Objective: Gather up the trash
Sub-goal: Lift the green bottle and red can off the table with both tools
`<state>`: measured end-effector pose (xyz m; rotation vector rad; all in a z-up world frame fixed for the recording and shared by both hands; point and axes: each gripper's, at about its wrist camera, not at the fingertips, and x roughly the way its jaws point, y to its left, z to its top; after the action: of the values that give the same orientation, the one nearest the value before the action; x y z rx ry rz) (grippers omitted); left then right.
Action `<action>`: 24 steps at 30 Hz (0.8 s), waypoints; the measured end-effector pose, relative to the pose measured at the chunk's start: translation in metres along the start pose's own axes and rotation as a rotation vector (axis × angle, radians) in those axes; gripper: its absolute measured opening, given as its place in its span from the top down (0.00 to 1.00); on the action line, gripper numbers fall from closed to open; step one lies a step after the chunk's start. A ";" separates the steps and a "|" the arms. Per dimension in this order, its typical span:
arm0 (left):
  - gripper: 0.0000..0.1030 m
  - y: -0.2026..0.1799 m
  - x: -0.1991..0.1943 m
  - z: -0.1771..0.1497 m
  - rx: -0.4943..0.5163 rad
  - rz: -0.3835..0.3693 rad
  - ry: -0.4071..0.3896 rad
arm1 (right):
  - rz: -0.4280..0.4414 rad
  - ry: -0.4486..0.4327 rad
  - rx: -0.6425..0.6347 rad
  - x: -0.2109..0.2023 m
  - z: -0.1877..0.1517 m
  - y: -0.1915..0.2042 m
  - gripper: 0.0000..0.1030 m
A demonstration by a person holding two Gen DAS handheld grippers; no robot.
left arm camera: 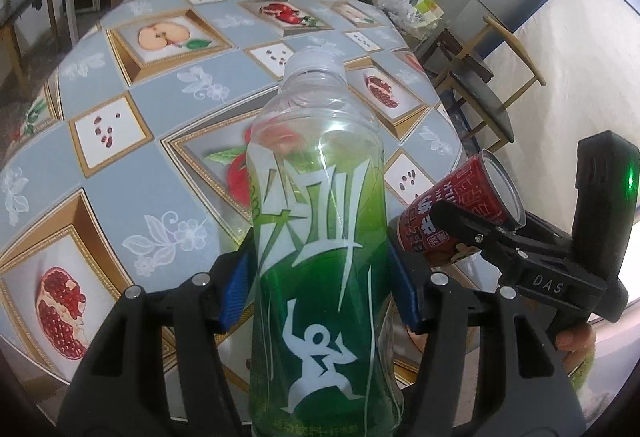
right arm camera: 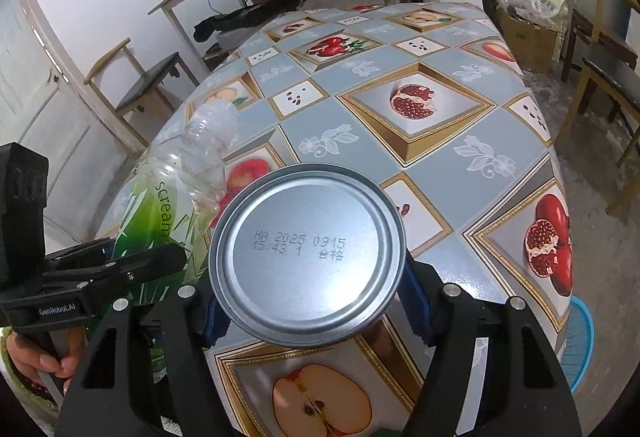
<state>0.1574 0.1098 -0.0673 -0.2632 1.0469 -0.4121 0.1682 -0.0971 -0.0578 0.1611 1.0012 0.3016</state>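
Note:
A clear plastic bottle [left arm camera: 320, 237] with a green label and white cap stands between the blue pads of my left gripper [left arm camera: 320, 277], which is shut on it above the table. The same bottle [right arm camera: 172, 205] shows tilted at the left of the right wrist view. A red can [left arm camera: 460, 213] is held in my right gripper [left arm camera: 452, 233], off to the right of the bottle. In the right wrist view the can's silver bottom [right arm camera: 308, 253] faces the camera, with my right gripper [right arm camera: 312, 301] shut on its sides.
The table [right arm camera: 440, 165] wears a blue-grey cloth printed with fruit. Wooden chairs [right arm camera: 144, 77] stand by its left and right sides. A cardboard box with bags [right arm camera: 528, 21] sits on the floor behind, and a blue bin [right arm camera: 580, 341] shows at the lower right.

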 end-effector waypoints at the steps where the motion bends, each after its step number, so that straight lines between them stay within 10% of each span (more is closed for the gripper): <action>1: 0.45 -0.002 -0.001 0.000 0.005 0.004 -0.005 | 0.002 -0.001 0.001 -0.001 0.000 0.000 0.34; 24: 0.45 -0.064 -0.055 -0.017 0.176 0.099 -0.157 | 0.027 -0.105 0.011 -0.060 -0.010 -0.002 0.34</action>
<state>0.1056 0.0770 -0.0065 -0.0845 0.8597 -0.3858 0.1294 -0.1184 -0.0155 0.1989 0.8971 0.3089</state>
